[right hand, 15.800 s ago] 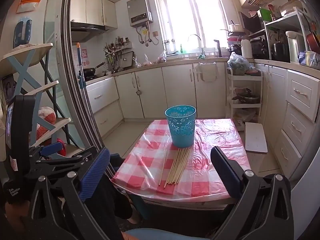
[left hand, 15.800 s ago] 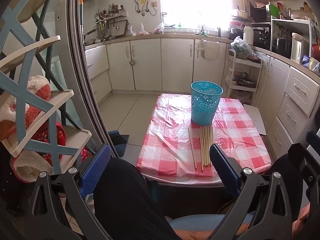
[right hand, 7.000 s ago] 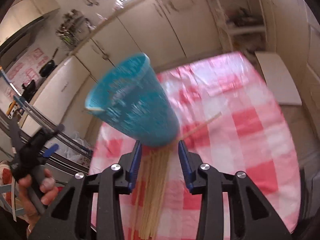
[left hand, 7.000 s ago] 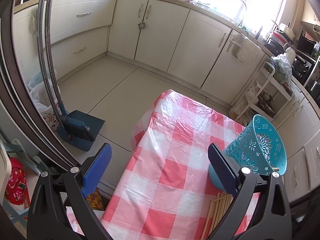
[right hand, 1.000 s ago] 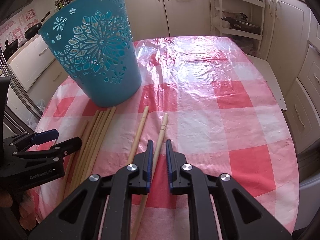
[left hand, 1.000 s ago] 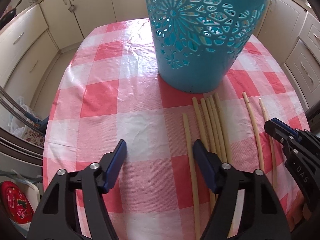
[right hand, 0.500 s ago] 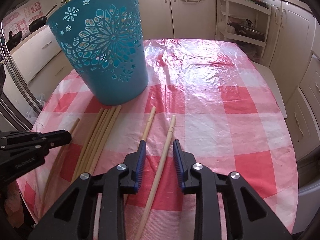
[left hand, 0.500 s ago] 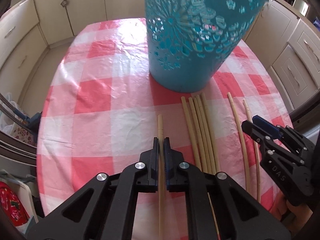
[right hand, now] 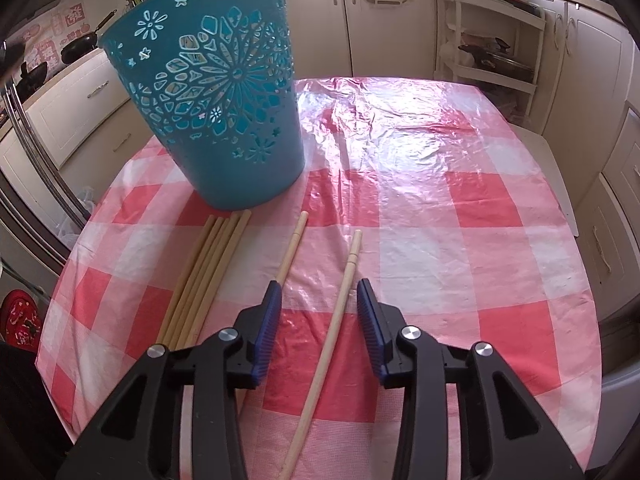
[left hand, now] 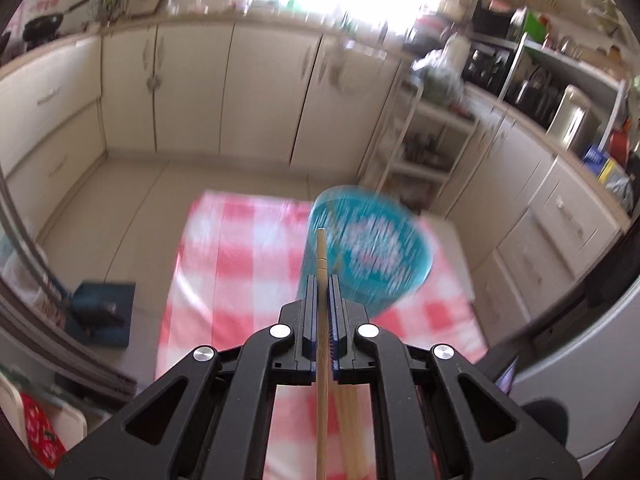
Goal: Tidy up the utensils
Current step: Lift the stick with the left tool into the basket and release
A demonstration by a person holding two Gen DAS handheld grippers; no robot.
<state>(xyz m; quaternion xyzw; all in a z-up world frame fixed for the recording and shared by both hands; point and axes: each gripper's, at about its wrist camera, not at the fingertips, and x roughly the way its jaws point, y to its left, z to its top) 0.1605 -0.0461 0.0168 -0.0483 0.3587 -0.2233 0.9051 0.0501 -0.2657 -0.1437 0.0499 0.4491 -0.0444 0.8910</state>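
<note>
My left gripper (left hand: 321, 285) is shut on a wooden chopstick (left hand: 321, 252), lifted well above the table; its tip points at the rim of the blurred blue basket (left hand: 372, 256). In the right wrist view the blue cut-out basket (right hand: 216, 96) stands upright at the back left of the red checked cloth (right hand: 460, 240). My right gripper (right hand: 319, 295) hovers low over the cloth and its jaws are opening. A single chopstick (right hand: 340, 308) lies between them, untouched. Another chopstick (right hand: 291, 248) lies by the left finger, and a bundle of several chopsticks (right hand: 204, 276) lies further left.
Cream kitchen cabinets (left hand: 192, 84) line the far wall and a white shelf rack (right hand: 492, 36) stands behind the table. A blue dustpan (left hand: 100, 312) rests on the floor at the table's left. The table's right edge drops off near drawers (right hand: 616, 216).
My left gripper shut on a chopstick and lifted it high off the cloth toward the basket. My right gripper's jaws spread apart, leaving its chopstick on the cloth.
</note>
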